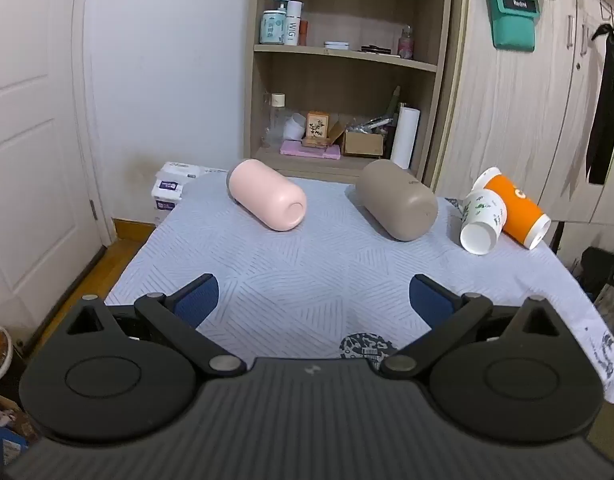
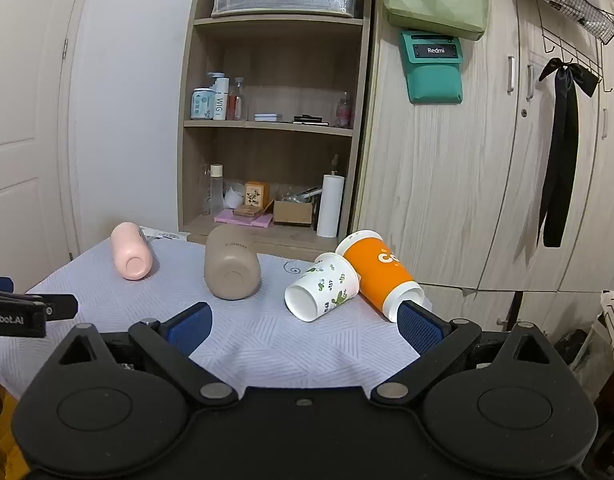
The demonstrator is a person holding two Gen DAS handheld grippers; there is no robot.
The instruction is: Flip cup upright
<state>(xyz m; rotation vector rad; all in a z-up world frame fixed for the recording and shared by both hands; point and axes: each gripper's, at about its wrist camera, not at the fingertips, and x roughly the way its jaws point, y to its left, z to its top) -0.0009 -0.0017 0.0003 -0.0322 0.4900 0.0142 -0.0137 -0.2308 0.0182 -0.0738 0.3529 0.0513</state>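
- Left wrist view: the left tool (image 1: 314, 298) hangs wide open and empty over the near part of the grey quilted surface (image 1: 291, 280). Four cups lie on their sides well ahead: a pink rounded plastic cup (image 1: 267, 195), a taupe rounded cup (image 1: 397, 200), a white leaf-printed paper cup (image 1: 482, 222) and an orange paper cup (image 1: 517, 210), their bases towards the camera.
- Right wrist view: the right tool (image 2: 305, 326), spread open and holding nothing, sits nearer the white leaf-printed paper cup (image 2: 322, 286), which leans against the orange paper cup (image 2: 381, 274) just ahead.

Even, soft indoor light, moderately bright; faint shadows under toppled pink rounded cup (image 1: 267, 196) ahead; strong fisheye bending at edges, dark corner vignette; focus sharp, no glare
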